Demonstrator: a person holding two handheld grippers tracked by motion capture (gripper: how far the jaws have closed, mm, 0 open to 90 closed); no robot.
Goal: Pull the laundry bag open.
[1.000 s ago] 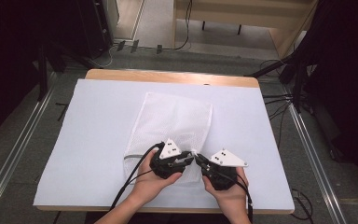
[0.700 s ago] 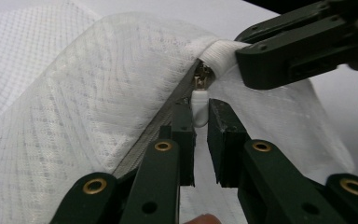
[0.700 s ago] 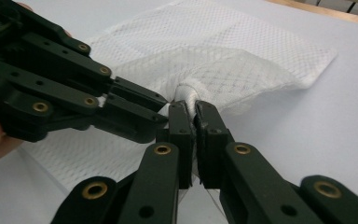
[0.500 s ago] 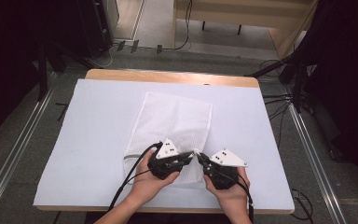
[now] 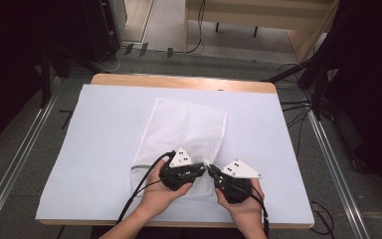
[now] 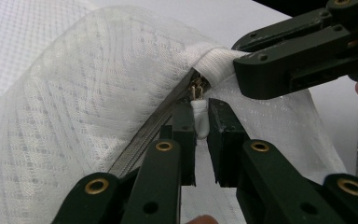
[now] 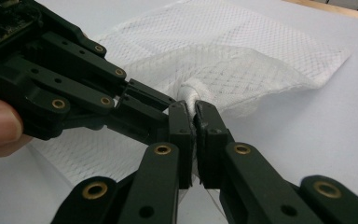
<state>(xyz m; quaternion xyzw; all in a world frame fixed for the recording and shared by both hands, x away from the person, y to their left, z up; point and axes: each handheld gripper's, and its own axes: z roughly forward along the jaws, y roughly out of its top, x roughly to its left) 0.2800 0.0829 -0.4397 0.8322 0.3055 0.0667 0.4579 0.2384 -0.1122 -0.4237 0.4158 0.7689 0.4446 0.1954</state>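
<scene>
The white mesh bag [image 5: 186, 137] lay flat near the middle of the white-covered table [image 5: 104, 129], its near edge lifted where both grippers met. Open cover stretched wide to the left and right of the bag and beyond its far edge; the table's wooden far rim [image 5: 179, 82] marked the limit there, and the near edge ran just under the person's wrists.

The left gripper [image 5: 199, 172] had just been closing, and its jaws pinched the small white zipper pull [image 6: 199, 119], with the metal slider [image 6: 197, 88] just above the pads. The right gripper [image 5: 210, 171] was clamped on a bunched fold of the bag's corner [image 7: 192, 95], right beside the slider. The two sets of jaws almost touched tip to tip, crowding each other.

Black cables [image 5: 144, 174] trailed from the left gripper across the bag's near-left part. Around the table: grey floor, metal rails [image 5: 20, 154], dark stands.

Bag: fine netting, semi-sheer, soft, rectangular; the zipper track [image 6: 144, 140] ran along its raised edge.
</scene>
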